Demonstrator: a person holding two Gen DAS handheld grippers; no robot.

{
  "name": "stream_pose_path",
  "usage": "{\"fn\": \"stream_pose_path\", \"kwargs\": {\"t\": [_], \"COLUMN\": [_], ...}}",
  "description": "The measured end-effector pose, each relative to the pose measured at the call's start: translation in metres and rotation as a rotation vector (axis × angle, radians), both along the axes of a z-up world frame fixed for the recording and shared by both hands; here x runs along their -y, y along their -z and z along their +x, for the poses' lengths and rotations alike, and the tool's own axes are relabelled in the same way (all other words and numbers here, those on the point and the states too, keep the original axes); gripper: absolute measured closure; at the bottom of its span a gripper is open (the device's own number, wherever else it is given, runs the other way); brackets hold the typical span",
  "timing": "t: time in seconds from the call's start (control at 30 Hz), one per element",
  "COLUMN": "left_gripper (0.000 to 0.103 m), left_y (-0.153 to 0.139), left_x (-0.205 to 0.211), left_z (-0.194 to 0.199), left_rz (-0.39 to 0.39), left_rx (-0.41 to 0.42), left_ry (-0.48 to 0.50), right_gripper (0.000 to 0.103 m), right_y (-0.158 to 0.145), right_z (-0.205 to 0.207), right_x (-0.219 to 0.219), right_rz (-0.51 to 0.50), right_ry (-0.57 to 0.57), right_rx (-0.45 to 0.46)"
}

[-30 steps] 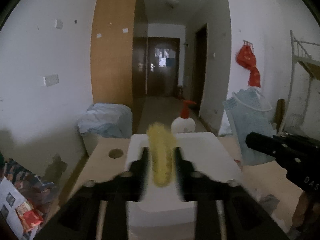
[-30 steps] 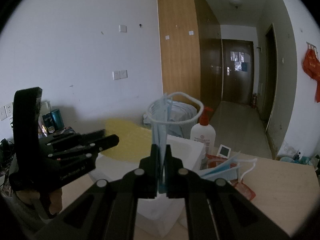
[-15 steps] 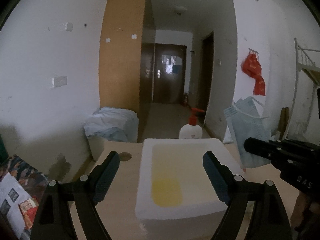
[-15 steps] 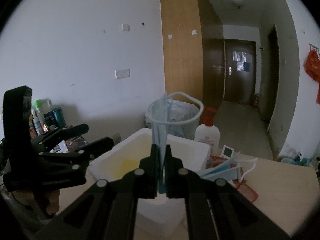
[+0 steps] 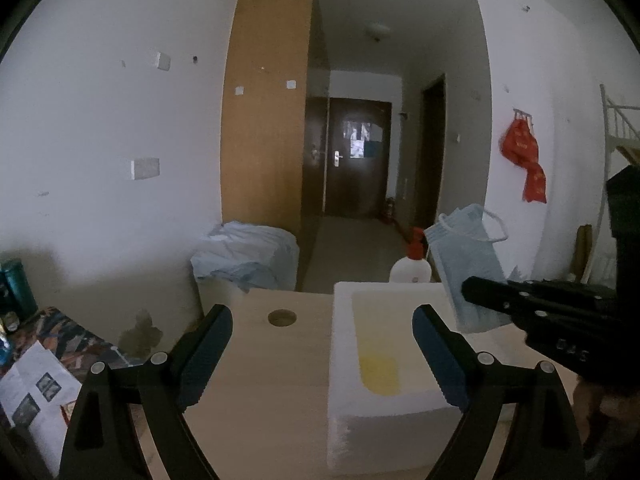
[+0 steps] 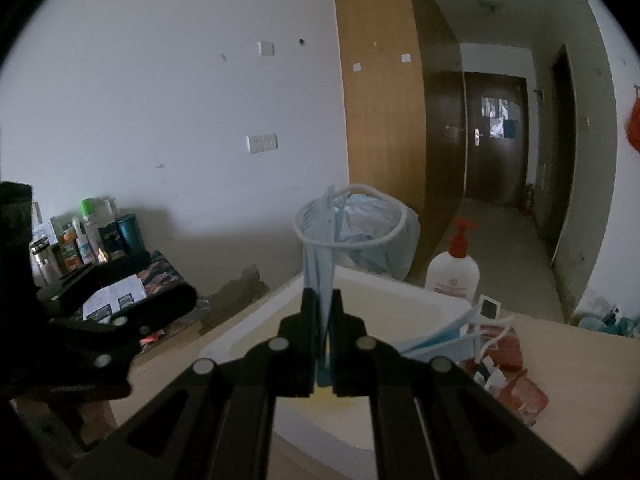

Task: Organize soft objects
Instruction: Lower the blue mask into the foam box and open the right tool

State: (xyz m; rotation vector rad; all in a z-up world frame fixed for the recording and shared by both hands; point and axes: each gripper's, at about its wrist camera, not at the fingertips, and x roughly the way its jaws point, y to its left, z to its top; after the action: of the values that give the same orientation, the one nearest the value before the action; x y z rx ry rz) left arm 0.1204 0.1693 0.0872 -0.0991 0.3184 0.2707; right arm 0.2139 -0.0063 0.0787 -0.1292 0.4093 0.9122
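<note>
A white foam box (image 5: 340, 360) stands on the wooden table; a yellow cloth (image 5: 378, 368) lies inside it. My left gripper (image 5: 322, 356) is open and empty, above the box's near left part. My right gripper (image 6: 321, 312) is shut on a blue face mask (image 6: 318, 252) with white ear loops, held upright over the box (image 6: 400, 304). The mask (image 5: 468, 268) and right gripper also show at the right of the left wrist view. More blue masks (image 6: 444, 340) lie on the table right of the box.
A white lotion pump bottle (image 6: 452, 272) with a red top stands behind the box. Red packets (image 6: 516, 384) and a small white device (image 6: 489, 307) lie at the right. A lined bin (image 5: 244, 256) stands beyond the table. Bottles (image 6: 84, 240) and papers crowd the left.
My left gripper opened and let the yellow cloth drop into the foam box, then drew back to the left. My right gripper kept hold of the mask and moved over the box.
</note>
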Motion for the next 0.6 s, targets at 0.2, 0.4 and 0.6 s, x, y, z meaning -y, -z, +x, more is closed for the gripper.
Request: {"fn": "stream_pose_path", "kwargs": {"t": [0.2,0.4,0.6], "left_gripper": [0.011,0.011,0.011], "left_y": [0.001,0.000,0.001], "left_x": [-0.009,-0.012,-0.012], "left_z": [-0.004,-0.006,-0.007], "left_rz": [-0.012,-0.020,-0.030], "left_rx": [0.004,0.013,0.010], "left_ry": [-0.014,-0.018,-0.016], "right_gripper": [0.095,0.087,0.016], "right_y": [0.005,0.008,0.002], "right_z": [0.007,0.009,-0.002], "right_x": [-0.008,-0.013,-0.009], "right_rz": [-0.015,-0.045,-0.024], "right_ry": [0.020,0.058,0.107], "right_rx": [-0.007,0.011,0.082]}}
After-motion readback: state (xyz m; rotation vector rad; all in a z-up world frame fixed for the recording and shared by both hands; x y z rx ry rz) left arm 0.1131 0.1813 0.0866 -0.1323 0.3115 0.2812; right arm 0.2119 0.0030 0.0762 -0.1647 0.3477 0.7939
